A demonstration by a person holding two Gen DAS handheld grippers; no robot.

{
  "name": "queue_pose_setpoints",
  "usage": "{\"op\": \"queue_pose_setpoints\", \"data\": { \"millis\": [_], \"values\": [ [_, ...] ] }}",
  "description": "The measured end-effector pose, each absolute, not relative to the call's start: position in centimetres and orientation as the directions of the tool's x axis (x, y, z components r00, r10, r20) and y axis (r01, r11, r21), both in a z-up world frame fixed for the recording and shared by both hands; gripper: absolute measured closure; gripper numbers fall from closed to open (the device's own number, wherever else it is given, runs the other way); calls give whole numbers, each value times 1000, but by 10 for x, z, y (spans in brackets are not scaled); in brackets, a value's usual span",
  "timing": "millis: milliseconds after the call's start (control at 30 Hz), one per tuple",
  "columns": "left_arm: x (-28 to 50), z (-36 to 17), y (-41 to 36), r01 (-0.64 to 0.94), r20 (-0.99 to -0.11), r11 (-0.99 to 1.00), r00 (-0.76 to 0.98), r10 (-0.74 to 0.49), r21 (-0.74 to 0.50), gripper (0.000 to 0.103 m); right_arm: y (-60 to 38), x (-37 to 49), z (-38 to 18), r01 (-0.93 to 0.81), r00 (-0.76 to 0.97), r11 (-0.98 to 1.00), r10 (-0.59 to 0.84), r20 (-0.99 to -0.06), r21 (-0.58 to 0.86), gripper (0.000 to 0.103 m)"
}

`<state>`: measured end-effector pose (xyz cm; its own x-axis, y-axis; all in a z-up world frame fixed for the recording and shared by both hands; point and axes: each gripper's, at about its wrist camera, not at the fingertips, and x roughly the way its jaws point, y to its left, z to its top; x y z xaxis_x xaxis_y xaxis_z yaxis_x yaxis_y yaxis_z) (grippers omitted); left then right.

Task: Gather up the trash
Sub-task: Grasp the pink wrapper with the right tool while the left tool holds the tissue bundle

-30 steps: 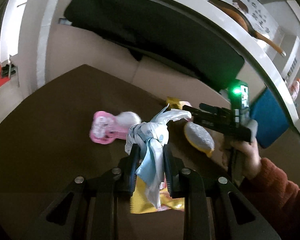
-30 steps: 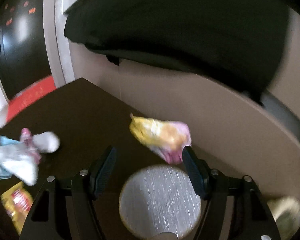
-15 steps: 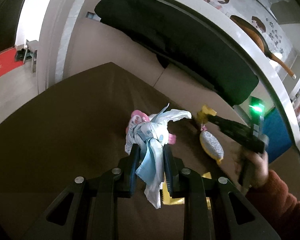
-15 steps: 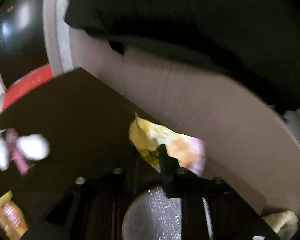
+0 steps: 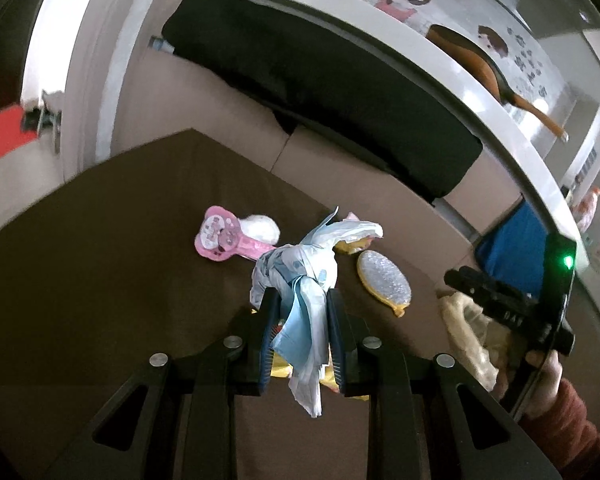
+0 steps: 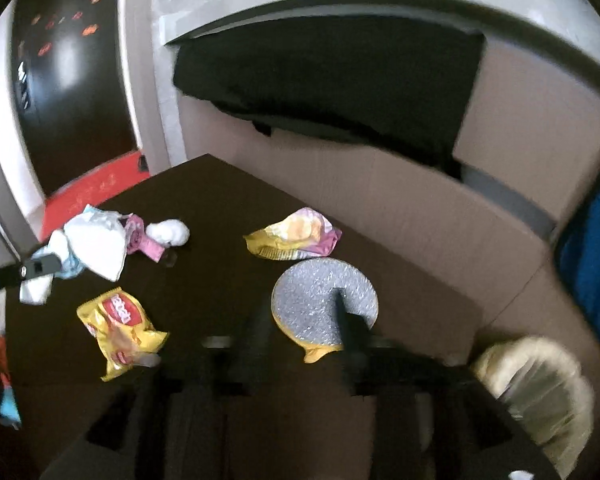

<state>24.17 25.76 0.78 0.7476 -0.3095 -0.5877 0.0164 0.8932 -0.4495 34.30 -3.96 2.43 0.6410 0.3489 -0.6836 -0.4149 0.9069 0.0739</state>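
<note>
The left gripper (image 5: 302, 332) clamps a crumpled white-and-blue wrapper (image 5: 308, 276) above the brown table (image 5: 100, 280), while the right gripper (image 6: 304, 320), jaws opening and empty, should centre over the yellow-pink wrapper (image 6: 296, 238) before closing.

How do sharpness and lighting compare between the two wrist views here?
Left wrist view: sharp on the crumpled wrapper clamped in the left gripper, table dim, bright window ledge. Right wrist view: motion-blurred, the opening right gripper smeared and dark; strong fisheye bending in both.
</note>
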Motion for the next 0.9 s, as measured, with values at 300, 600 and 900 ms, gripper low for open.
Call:
{"op": "queue_pose_setpoints", "data": {
  "millis": [300, 600, 900],
  "values": [
    [253, 2, 282, 18, -588, 900, 751, -300, -437, 79, -5, 426, -32, -250, 615, 946, 320, -721, 207, 36],
    [288, -13, 301, 44, -599, 882, 718, -355, -470, 79, 27, 497, -73, -168, 532, 952, 307, -789, 257, 37],
    [306, -11, 309, 44, -592, 862, 709, -383, -504, 79, 36, 499, -76, -161, 475, 938, 347, -809, 308, 37]
  ]
}}
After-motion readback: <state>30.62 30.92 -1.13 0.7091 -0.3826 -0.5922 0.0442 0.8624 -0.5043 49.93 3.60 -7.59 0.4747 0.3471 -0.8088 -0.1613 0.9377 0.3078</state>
